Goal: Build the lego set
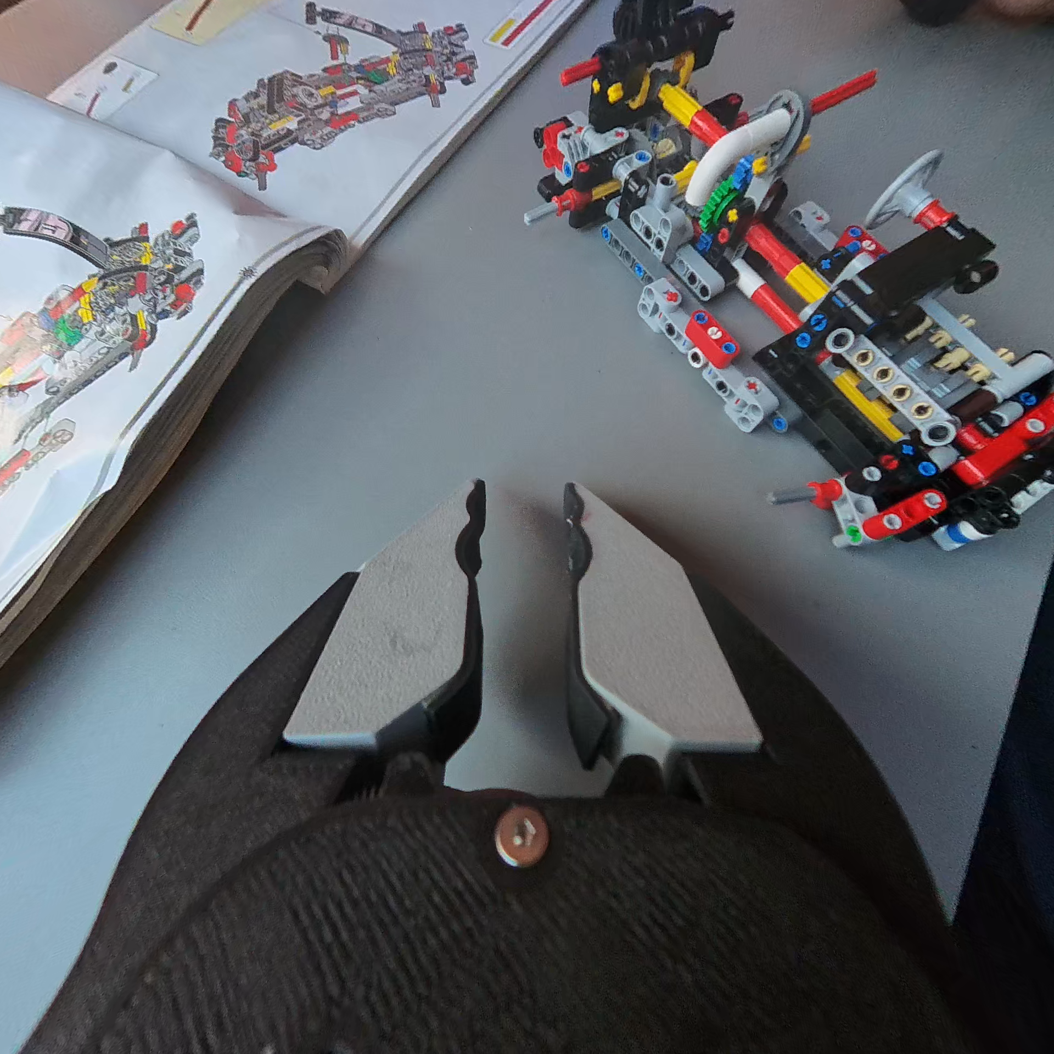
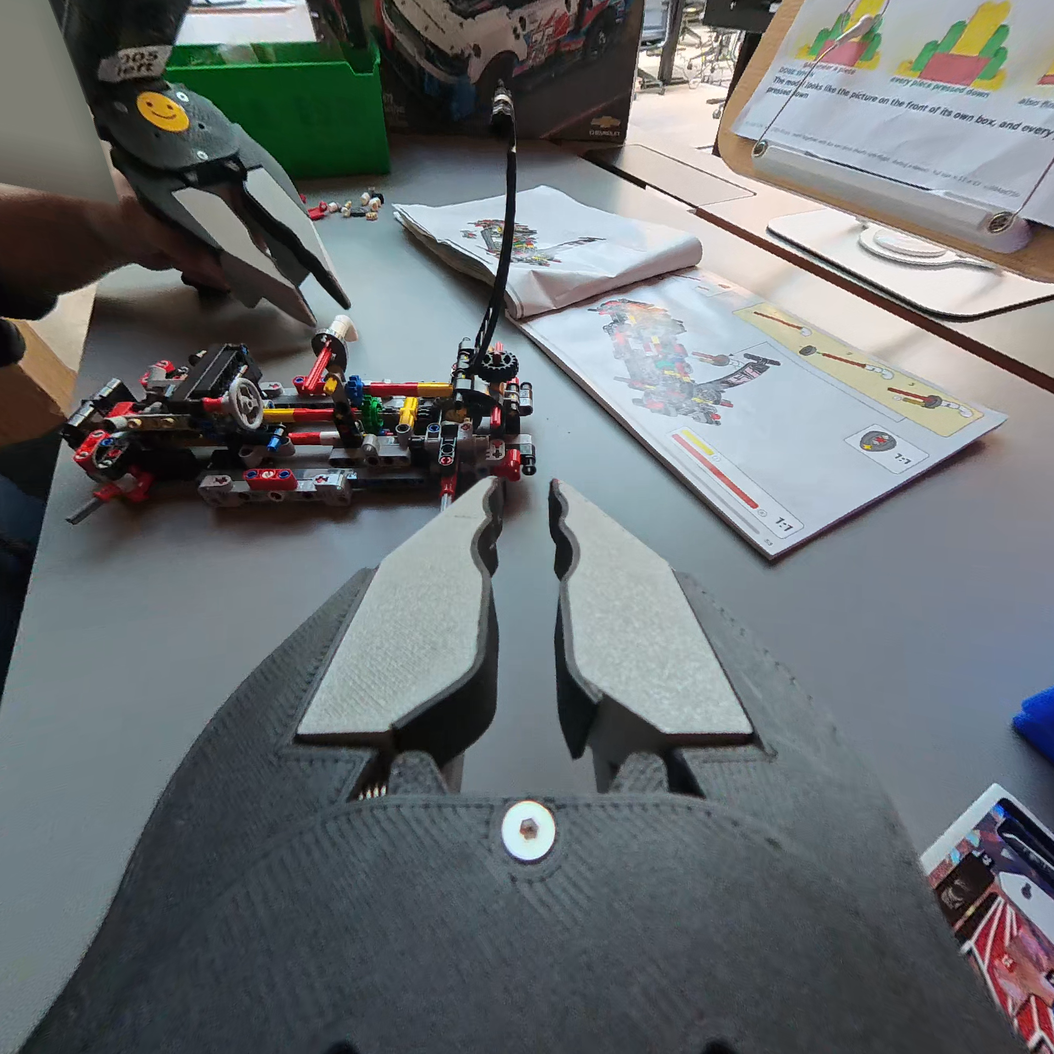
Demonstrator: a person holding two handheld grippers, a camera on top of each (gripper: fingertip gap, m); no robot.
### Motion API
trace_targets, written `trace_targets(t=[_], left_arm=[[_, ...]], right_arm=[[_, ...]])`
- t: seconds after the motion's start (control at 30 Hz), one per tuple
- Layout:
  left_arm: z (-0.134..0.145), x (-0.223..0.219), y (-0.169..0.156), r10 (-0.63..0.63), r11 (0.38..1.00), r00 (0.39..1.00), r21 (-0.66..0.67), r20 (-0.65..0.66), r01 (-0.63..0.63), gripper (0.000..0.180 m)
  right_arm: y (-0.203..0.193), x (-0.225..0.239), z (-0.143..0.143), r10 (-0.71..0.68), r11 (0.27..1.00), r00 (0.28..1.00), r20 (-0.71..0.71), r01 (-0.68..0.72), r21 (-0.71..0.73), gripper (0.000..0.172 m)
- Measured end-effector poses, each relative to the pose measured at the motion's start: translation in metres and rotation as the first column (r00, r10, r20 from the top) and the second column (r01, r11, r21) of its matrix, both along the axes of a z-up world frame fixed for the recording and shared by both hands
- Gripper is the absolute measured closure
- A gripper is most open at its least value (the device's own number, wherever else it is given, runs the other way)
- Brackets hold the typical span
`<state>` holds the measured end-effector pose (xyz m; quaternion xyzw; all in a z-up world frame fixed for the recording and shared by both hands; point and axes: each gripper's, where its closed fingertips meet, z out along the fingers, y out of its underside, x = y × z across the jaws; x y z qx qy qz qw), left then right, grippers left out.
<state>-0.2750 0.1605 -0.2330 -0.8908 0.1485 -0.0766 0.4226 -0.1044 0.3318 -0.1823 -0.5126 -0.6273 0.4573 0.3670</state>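
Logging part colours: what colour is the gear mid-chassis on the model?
Green gear, clearest in the left wrist view.

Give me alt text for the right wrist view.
Open, empty tongs hover over a grey table, their tips near the end of a colourful brick-built chassis. An open instruction booklet lies right; another gripper hovers behind.

A green bin (image 2: 296, 97), a monitor stand (image 2: 912, 256) and a blue cloth (image 2: 1035, 724) sit on the table (image 2: 855, 627).
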Motion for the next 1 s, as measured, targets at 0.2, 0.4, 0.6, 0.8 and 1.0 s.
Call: trace_targets(t=[0.2, 0.4, 0.6, 0.8, 1.0], left_arm=[[0.003, -0.001, 0.001, 0.002, 1.0, 1.0, 0.008, 0.024, -0.002, 0.157], [0.001, -0.001, 0.0, -0.004, 1.0, 1.0, 0.006, -0.008, 0.004, 0.156], [-0.001, 0.021, -0.013, -0.128, 0.991, 0.989, -0.034, 0.068, 0.131, 0.145], [-0.009, 0.02, -0.015, -0.131, 0.99, 0.991, -0.054, -0.041, 0.128, 0.15], [-0.002, 0.013, -0.015, -0.09, 0.996, 0.996, -0.009, -0.021, 0.09, 0.155]], right_arm=[[0.009, 0.001, 0.005, -0.032, 0.998, 0.999, -0.025, 0.031, -0.045, 0.159], [0.011, 0.002, 0.008, -0.049, 0.998, 0.997, -0.051, 0.047, -0.037, 0.158], [0.001, 0.003, 0.006, -0.012, 1.0, 0.999, -0.04, 0.012, 0.005, 0.151], [-0.001, 0.004, 0.004, -0.019, 0.998, 0.999, -0.036, 0.021, 0.055, 0.151], [0.006, 0.007, 0.005, -0.046, 0.997, 0.998, -0.045, 0.049, 0.059, 0.151]])
